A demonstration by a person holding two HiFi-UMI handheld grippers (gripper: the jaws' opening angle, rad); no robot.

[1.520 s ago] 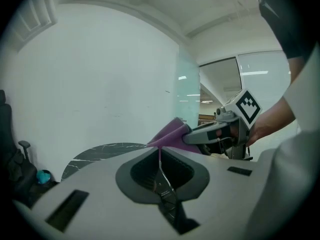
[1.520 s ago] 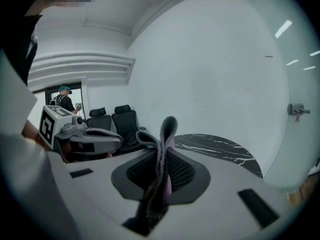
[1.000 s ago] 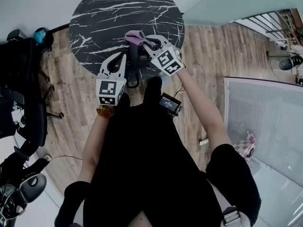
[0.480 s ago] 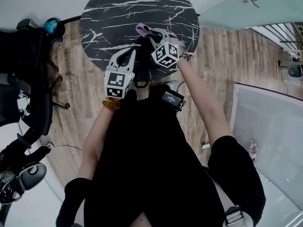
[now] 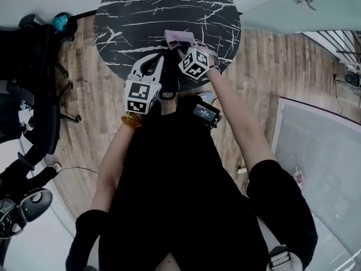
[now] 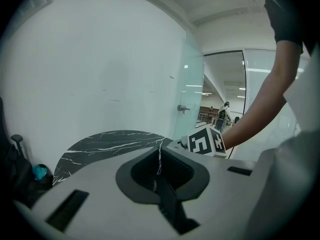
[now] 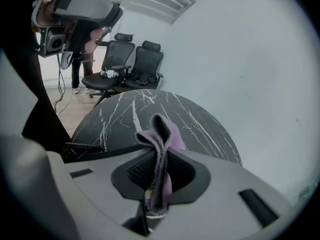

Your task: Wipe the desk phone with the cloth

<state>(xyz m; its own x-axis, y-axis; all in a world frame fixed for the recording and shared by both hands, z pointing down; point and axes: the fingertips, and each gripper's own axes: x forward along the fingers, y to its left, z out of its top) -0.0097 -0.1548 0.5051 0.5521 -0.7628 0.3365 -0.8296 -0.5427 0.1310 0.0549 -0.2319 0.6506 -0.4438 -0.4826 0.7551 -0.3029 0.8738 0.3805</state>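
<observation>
My right gripper (image 5: 181, 43) is shut on a folded purple cloth (image 5: 176, 36) over the near part of the round black marble table (image 5: 135, 10). The cloth (image 7: 161, 143) sticks up between the jaws in the right gripper view. My left gripper (image 5: 158, 58) is beside it on the left, jaws shut with nothing between them. The black desk phone (image 5: 168, 77) is mostly hidden between the two grippers at the table's near edge. Its coiled cord (image 7: 81, 146) shows in the right gripper view. The right gripper's marker cube (image 6: 204, 141) appears in the left gripper view.
Black office chairs (image 5: 31, 89) stand on the wooden floor to the left, and two more chairs (image 7: 134, 64) are beyond the table. A small black device (image 5: 204, 112) hangs at the person's waist. A white panel (image 5: 316, 151) is at the right, and a white wall runs behind the table.
The head camera shifted, so the table sits further right in view. Both grippers edged slightly farther over the table edge. The cloth stays held in the right gripper.
</observation>
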